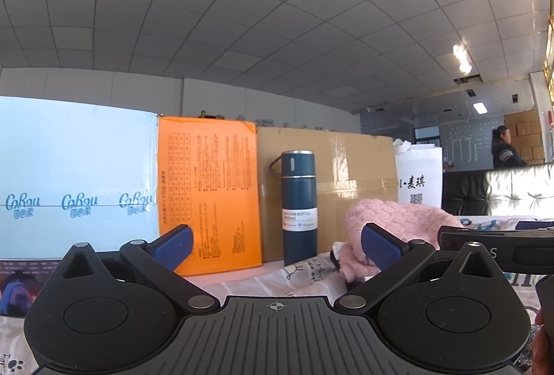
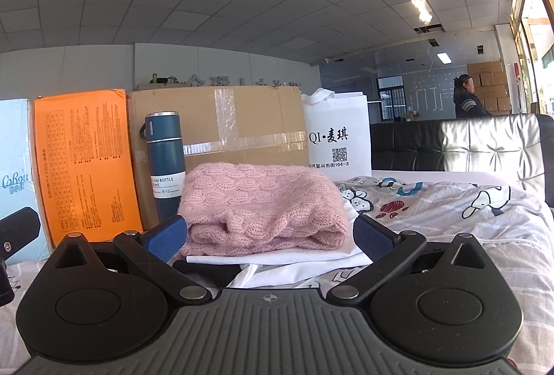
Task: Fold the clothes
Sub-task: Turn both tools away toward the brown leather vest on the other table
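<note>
1. Your pink sweater lies folded on white clothes on the bed.
2. Your right gripper and left gripper are both wide apart, holding nothing.
3. Keep the edges neat.

Hidden from me: the pink sweater's right side, behind the right gripper's body. The light-blue box is cut off by the frame edge. Orange box print is too small to read.
</note>
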Available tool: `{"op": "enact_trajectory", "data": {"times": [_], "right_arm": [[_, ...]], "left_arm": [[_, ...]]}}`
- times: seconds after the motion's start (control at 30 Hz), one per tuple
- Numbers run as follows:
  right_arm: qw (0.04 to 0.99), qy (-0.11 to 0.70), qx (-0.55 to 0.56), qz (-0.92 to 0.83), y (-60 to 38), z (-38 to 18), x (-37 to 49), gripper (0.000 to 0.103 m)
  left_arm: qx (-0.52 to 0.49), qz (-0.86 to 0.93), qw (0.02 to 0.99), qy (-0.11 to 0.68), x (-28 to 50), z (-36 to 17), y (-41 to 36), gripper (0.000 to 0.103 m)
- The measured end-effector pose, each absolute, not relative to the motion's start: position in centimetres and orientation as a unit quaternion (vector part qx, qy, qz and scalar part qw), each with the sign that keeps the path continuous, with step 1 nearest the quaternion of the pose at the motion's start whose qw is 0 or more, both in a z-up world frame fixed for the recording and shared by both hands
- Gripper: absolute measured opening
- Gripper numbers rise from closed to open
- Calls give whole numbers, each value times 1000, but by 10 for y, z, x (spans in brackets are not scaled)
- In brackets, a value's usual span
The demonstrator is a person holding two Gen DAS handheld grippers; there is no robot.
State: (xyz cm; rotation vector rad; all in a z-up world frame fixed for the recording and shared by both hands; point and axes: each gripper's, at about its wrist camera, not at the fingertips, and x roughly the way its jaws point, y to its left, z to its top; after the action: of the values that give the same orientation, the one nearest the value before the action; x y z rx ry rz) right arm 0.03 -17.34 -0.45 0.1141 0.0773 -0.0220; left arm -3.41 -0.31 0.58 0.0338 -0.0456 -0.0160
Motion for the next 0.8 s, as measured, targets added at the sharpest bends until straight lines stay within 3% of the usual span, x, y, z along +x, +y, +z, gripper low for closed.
{"op": "enact_trajectory", "data": {"times": [0.47,0.8], "right_arm": [[989,16,139,42,-193,-4,-10,103],[972,-63,199,104,-206,1,-40,103]], "left_arm": [[5,7,996,-91,-56,11,0,103],[39,19,993,-109,-87,25,2,103]]}}
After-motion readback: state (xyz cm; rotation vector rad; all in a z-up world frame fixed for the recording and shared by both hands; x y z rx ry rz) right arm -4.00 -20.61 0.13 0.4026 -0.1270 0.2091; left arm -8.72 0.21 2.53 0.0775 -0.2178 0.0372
